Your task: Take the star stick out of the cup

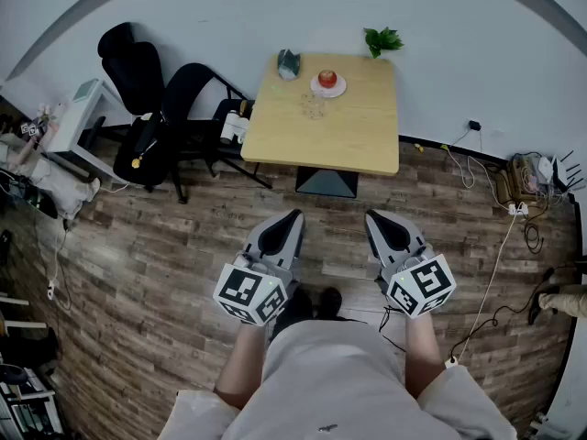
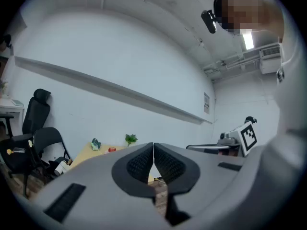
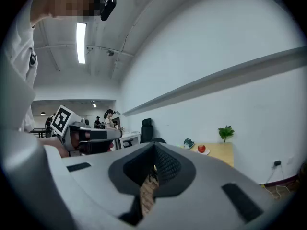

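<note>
A small clear cup (image 1: 313,106) stands on the light wooden table (image 1: 367,136) far ahead of me; it is too small here to make out a star stick in it. My left gripper (image 1: 295,216) and right gripper (image 1: 371,216) hang side by side over the wooden floor, well short of the table. Both are shut with nothing between the jaws. In the left gripper view the left gripper (image 2: 153,145) has its pads meeting, with the table (image 2: 88,152) far off behind it. In the right gripper view the right gripper (image 3: 154,145) is likewise closed.
On the table are a red apple on a white plate (image 1: 327,82), a teal object (image 1: 288,63) and, at the back corner, a green plant (image 1: 382,39). Two black chairs (image 1: 147,81) and a white desk (image 1: 78,117) stand left. Cables (image 1: 514,209) lie right.
</note>
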### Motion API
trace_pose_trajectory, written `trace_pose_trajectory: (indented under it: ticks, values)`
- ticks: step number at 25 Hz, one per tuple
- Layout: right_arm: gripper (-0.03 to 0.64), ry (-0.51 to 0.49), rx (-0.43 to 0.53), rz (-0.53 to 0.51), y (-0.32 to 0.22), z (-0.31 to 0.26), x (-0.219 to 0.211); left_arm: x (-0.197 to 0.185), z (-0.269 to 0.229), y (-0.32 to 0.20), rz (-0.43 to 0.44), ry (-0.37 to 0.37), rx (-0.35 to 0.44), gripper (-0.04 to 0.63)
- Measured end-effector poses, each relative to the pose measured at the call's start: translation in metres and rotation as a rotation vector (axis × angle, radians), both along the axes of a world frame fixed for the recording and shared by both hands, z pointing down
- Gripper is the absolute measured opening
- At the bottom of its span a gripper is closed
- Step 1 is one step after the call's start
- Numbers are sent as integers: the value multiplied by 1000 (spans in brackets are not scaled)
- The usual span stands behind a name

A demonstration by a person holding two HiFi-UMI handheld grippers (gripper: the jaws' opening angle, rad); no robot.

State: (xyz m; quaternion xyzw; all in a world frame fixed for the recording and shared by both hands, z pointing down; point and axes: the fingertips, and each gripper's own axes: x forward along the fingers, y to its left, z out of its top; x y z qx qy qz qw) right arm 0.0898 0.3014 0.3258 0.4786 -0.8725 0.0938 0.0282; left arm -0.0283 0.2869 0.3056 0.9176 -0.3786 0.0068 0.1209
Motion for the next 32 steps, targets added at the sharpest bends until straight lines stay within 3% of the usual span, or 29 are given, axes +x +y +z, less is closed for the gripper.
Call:
trace_pose_trajectory:
  ticks: [19, 32]
  values:
    - [-2, 0, -20, 30, -7, 14, 3, -8, 15, -10, -23, -25, -8, 9]
    - [-2, 15, -9, 90, -94, 4, -1, -17, 14, -103, 9, -8, 3, 9]
